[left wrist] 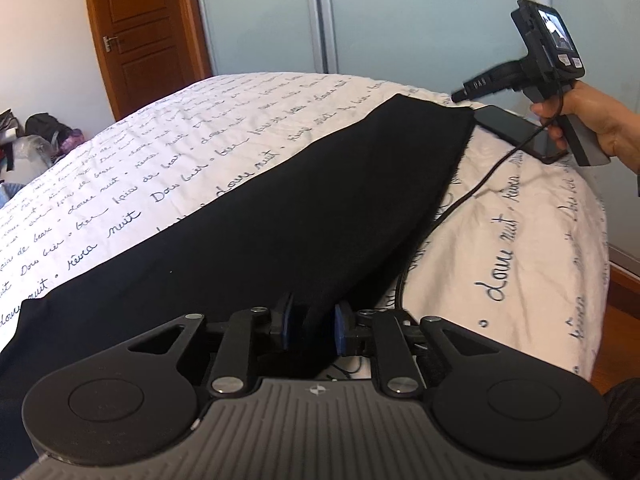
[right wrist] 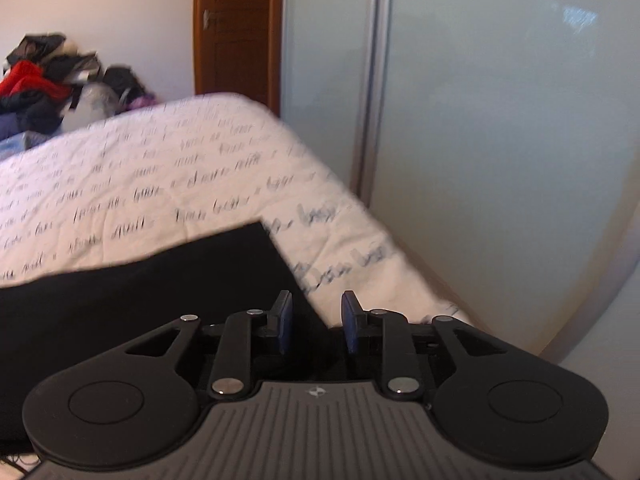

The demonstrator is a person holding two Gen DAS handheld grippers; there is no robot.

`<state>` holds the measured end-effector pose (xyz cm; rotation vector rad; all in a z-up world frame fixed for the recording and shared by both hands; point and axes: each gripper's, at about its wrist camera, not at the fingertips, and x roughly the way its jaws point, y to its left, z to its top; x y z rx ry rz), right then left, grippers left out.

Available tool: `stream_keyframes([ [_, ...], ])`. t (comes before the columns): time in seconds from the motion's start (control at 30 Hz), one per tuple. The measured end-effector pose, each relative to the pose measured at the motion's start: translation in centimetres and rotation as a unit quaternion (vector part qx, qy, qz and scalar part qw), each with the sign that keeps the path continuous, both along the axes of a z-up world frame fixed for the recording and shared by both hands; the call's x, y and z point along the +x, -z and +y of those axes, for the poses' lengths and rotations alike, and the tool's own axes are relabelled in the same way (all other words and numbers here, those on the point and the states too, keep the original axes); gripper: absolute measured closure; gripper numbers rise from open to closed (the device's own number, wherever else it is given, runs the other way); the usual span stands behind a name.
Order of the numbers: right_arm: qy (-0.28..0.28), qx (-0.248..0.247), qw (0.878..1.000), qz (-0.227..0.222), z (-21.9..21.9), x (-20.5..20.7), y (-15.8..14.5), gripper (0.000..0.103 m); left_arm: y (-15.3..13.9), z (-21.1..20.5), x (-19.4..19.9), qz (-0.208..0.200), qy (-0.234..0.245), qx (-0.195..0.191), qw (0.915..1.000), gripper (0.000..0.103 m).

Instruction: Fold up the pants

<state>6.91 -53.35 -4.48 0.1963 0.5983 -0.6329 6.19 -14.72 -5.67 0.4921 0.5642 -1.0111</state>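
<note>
Black pants (left wrist: 280, 208) lie in a long flat strip across a white bedcover printed with script (left wrist: 140, 168). My left gripper (left wrist: 314, 326) hovers over their near end. Its blue pads (left wrist: 286, 320) stand a little apart, with a ridge of black cloth between them that they do not squeeze. At the far end a hand (left wrist: 592, 120) holds my right gripper (left wrist: 460, 95), just off the pants' far corner. In the right wrist view that gripper (right wrist: 316, 326) is open above the corner of the pants (right wrist: 140, 300), nothing pinched.
A dark phone (left wrist: 516, 132) with a black cable (left wrist: 480, 184) lies on the bed beside the pants' far end. Behind stand a wooden door (left wrist: 148, 32) and frosted sliding doors (left wrist: 400, 20). Clothes and bags (right wrist: 48, 80) are piled at the left. The bed's edge drops off at the right.
</note>
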Motion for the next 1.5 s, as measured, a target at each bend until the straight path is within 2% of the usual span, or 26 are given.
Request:
stream_keyframes([
  [0.1, -0.004, -0.02, 0.999, -0.045, 1.2, -1.1, -1.8, 0.077, -0.6, 0.6, -0.4, 0.013, 0.015, -0.013, 0.9997, 0.072],
  [0.2, -0.089, 0.01, 0.993, -0.072, 3.3, -0.8, -3.2, 0.077, -1.7, 1.7, -0.5, 0.025, 0.022, -0.033, 0.9989, 0.066],
  [0.33, -0.231, 0.091, 0.967, -0.05, 7.1, 1.6, -2.7, 0.077, -2.7, 3.7, 0.2, 0.039, 0.005, -0.066, 0.9971, 0.061],
  [0.4, -0.278, 0.11, 0.954, -0.03, 9.0, 2.6, -1.8, 0.077, -2.7, 4.2, 0.8, 0.027, -0.031, -0.061, 0.9973, 0.059],
  [0.47, -0.312, 0.109, 0.944, -0.003, 10.8, 3.4, -1.0, 0.076, -2.2, 4.5, 1.6, 0.017, -0.071, -0.039, 0.9966, 0.06],
  [0.53, -0.335, 0.102, 0.936, 0.034, 12.2, 3.8, -0.1, 0.076, -1.4, 4.5, 2.4, 0.016, -0.098, -0.014, 0.995, 0.062],
  [0.6, -0.345, 0.085, 0.932, 0.069, 13.0, 3.9, 0.6, 0.077, -0.6, 4.3, 2.7, 0.024, -0.101, 0.004, 0.9946, 0.064],
  [0.67, -0.342, 0.078, 0.934, 0.067, 13.5, 3.7, 0.4, 0.076, -0.2, 4.1, 2.4, 0.025, -0.096, 0.015, 0.995, 0.065],
  [0.73, -0.337, 0.102, 0.936, 0.029, 13.8, 3.3, -0.4, 0.076, -0.2, 4.0, 1.9, 0.015, -0.096, 0.011, 0.9952, 0.065],
  [0.83, -0.368, 0.13, 0.921, -0.009, 15.4, 3.8, -1.4, 0.075, -0.7, 4.3, 1.9, 0.013, -0.111, -0.01, 0.9937, 0.062],
  [0.93, -0.409, 0.123, 0.904, 0.004, 17.9, 5.1, -1.3, 0.072, -0.6, 4.8, 2.6, 0.008, -0.143, -0.009, 0.9897, 0.058],
  [1.07, -0.436, 0.103, 0.892, 0.057, 20.0, 6.0, 0.2, 0.072, 0.4, 5.2, 3.0, 0.029, -0.147, 0.018, 0.9886, 0.059],
  [1.17, -0.44, 0.092, 0.891, 0.061, 20.0, 5.2, 0.5, 0.072, -0.3, 5.9, 2.6, 0.014, -0.149, 0.01, 0.9887, 0.058],
  [1.3, -0.42, 0.099, 0.901, 0.049, 18.8, 4.2, 0.0, 0.071, -0.7, 6.6, 3.7, 0.015, -0.184, -0.01, 0.9828, 0.054],
  [1.4, -0.396, 0.116, 0.91, 0.034, 17.0, 2.7, -0.1, 0.071, 0.2, 6.1, 4.6, 0.029, -0.187, 0.032, 0.9814, 0.053],
  [1.5, -0.35, 0.141, 0.926, 0.012, 14.5, 0.6, 0.0, 0.071, -0.1, 6.0, 4.2, 0.012, -0.19, 0.031, 0.9813, 0.052],
])
